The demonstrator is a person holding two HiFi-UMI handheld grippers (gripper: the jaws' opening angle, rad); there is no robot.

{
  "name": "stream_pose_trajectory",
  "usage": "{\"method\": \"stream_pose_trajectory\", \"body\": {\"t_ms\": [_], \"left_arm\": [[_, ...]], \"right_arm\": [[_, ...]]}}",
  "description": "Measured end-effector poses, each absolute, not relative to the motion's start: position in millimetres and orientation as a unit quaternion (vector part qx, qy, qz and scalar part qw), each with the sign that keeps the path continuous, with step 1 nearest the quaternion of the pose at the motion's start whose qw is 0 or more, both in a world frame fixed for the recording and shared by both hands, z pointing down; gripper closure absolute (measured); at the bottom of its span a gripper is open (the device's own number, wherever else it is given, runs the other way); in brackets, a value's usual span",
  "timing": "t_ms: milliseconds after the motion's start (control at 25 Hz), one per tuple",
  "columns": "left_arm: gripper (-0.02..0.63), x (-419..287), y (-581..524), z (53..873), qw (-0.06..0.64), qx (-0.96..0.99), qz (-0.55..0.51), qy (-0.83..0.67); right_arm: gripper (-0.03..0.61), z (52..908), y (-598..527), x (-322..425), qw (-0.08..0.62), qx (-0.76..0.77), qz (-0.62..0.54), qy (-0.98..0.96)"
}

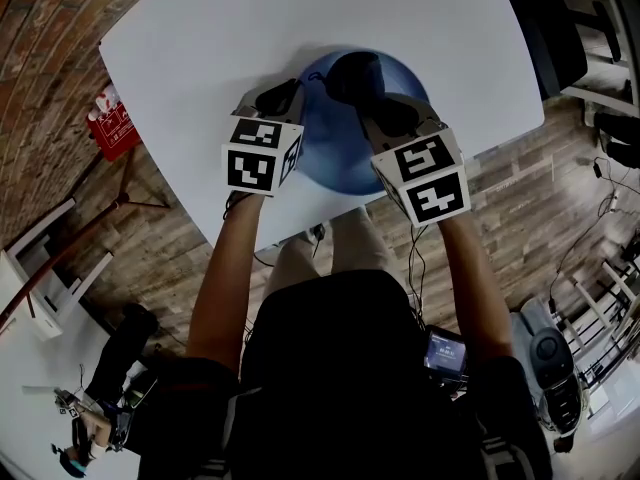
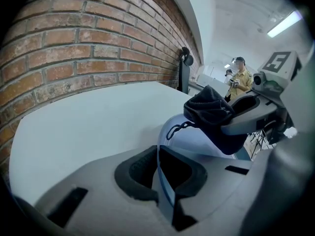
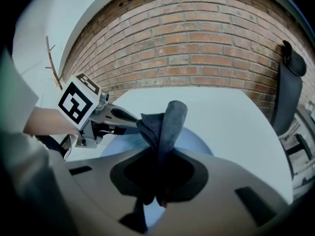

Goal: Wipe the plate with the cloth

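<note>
Plate [image 1: 338,168] rim sits clenched in left claw [image 2: 161,173], right claw [image 3: 158,178] pinching cloth [image 3: 170,124] above it, near table [image 1: 230,28] edge.

Place: lab/office rm — brick wall [image 2: 74,48] | white table [image 1: 200,28] | wood floor [image 1: 540,198] | office chair [image 3: 288,82]

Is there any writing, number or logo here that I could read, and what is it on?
No text here is readable.
Red object on the floor: white print, too small to read.
Small screen at the person's waist: too blurred to read.
Marker cubes: black-and-white square patterns, not words.
</note>
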State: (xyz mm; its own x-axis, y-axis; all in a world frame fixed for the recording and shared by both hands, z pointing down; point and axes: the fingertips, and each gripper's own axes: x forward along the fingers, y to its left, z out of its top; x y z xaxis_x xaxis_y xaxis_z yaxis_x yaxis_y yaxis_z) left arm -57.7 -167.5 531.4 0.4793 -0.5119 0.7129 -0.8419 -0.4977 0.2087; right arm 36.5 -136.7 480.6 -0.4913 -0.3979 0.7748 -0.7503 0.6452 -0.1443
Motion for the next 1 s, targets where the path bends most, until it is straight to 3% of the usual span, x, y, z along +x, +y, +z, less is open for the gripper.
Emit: {"method": "stream_pose_trajectory", "body": {"t_ms": [200,1000], "left_arm": [[0.581,-60,-169,534,0.287,0.812,0.293,-0.416],[0.581,-55,-166,532,0.301,0.811,0.281,-0.415]], "right_arm": [[0.515,492,-148,28,0.407,0.33,0.213,-0.825],[0.515,524,-146,10,0.451,0.286,0.205,-0.82]]}}
